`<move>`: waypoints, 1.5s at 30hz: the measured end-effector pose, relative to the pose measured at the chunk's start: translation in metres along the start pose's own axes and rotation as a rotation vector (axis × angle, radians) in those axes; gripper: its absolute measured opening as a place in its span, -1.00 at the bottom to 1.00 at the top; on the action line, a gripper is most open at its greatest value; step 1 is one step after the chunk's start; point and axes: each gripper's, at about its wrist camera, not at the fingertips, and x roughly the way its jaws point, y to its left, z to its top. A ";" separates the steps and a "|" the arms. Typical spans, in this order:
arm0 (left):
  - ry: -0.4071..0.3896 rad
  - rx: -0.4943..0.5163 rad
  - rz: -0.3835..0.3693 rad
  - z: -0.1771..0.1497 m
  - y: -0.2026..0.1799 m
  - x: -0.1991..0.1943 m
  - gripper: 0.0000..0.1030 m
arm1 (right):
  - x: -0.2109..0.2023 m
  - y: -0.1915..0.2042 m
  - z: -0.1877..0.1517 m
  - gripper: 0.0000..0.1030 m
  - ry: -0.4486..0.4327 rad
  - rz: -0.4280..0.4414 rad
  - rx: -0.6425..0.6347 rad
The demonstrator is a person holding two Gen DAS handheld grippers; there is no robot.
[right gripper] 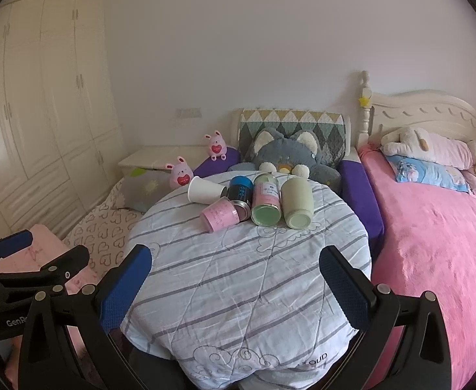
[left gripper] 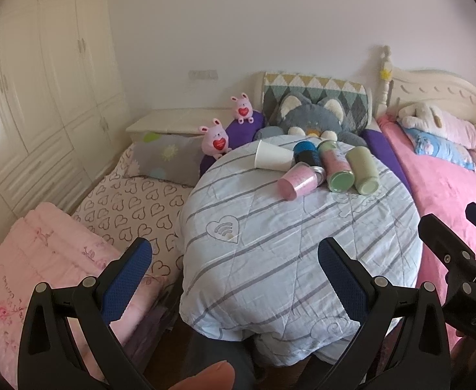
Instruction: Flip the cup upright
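Observation:
Several cups lie on their sides at the far end of a round table under a striped quilt (left gripper: 270, 243) (right gripper: 238, 276). A white paper cup (left gripper: 272, 156) (right gripper: 205, 190) lies at the left, its mouth facing left. Beside it lie a blue-and-black cup (left gripper: 306, 152) (right gripper: 241, 190), a pink cup (left gripper: 298, 182) (right gripper: 220, 216), a pink-and-green cup (left gripper: 337, 169) (right gripper: 265, 201) and a pale green cup (left gripper: 363, 169) (right gripper: 298, 203). My left gripper (left gripper: 234, 256) is open and empty, well short of them. My right gripper (right gripper: 234, 260) is open and empty too.
A bed with a pink blanket (right gripper: 433, 243) is on the right. A heart-print bed (left gripper: 134, 208) with a folded pink quilt (left gripper: 43, 260) is on the left. Plush toys, including a grey cat (left gripper: 309, 120), sit behind the table. White wardrobes (right gripper: 43, 97) line the left wall.

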 end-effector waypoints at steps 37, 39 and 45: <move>0.187 -0.137 0.163 0.073 0.042 0.235 1.00 | 0.318 0.052 0.084 1.00 0.363 0.183 -0.435; 0.205 -0.147 0.182 0.077 0.040 0.250 1.00 | 0.334 0.057 0.089 1.00 0.375 0.213 -0.474; 0.272 -0.183 0.207 0.082 0.039 0.288 1.00 | 0.376 0.076 0.092 0.99 0.448 0.271 -0.640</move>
